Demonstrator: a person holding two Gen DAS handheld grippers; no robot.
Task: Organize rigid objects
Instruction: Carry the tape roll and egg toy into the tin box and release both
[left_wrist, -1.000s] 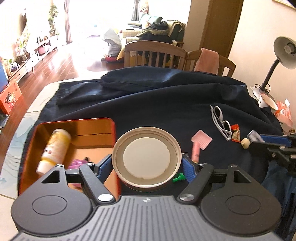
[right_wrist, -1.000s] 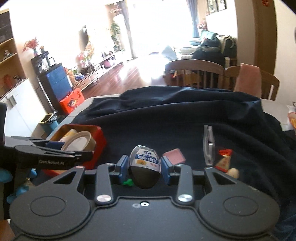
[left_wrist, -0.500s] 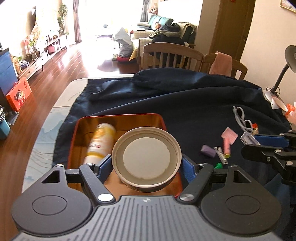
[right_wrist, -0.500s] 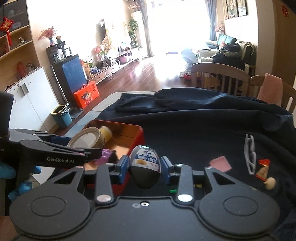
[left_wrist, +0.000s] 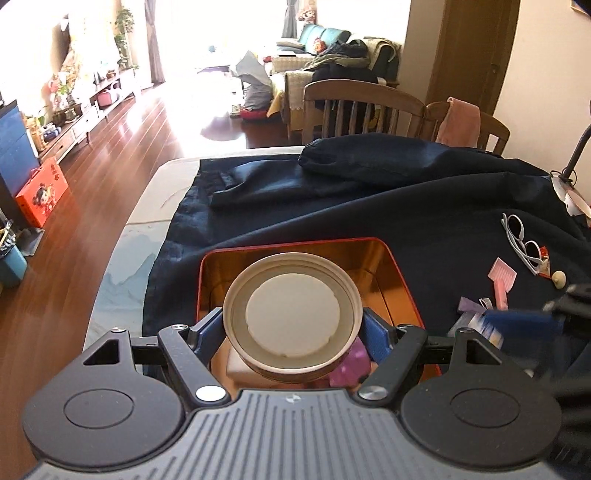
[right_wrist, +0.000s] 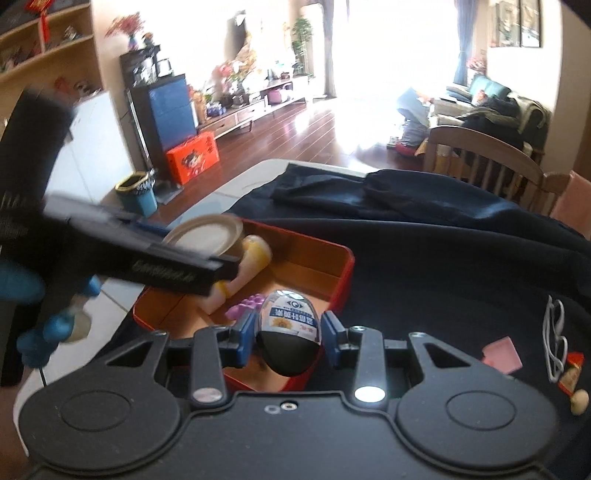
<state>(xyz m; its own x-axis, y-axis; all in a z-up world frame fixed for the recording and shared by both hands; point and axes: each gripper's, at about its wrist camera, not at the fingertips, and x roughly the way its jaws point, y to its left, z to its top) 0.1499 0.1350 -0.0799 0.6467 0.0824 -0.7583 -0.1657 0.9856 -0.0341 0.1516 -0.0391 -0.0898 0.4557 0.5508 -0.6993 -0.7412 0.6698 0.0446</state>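
Note:
My left gripper (left_wrist: 291, 326) is shut on a beige round lid (left_wrist: 291, 314) with a white inner disc and holds it above the red tray (left_wrist: 393, 271). In the right wrist view my right gripper (right_wrist: 289, 334) is shut on a small egg-shaped bottle (right_wrist: 290, 328) with a blue-and-white label, over the tray's (right_wrist: 341, 280) near right corner. Inside the tray lie a yellow-and-white bottle (right_wrist: 253, 254) and a purple toy (right_wrist: 243, 308). The left gripper (right_wrist: 147, 258) with the lid (right_wrist: 207, 230) shows blurred at the left of that view.
A dark blue cloth (left_wrist: 369, 206) covers the table. To the right of the tray lie white sunglasses (left_wrist: 522, 243), a pink comb (left_wrist: 500, 278), a red packet (right_wrist: 570, 373) and other small items. Wooden chairs (left_wrist: 362, 107) stand behind the table; its left edge drops to the floor.
Both grippers have moved left with their loads. The tray now sits straight under the left gripper's lid, and the right gripper's bottle has come over the tray's corner.

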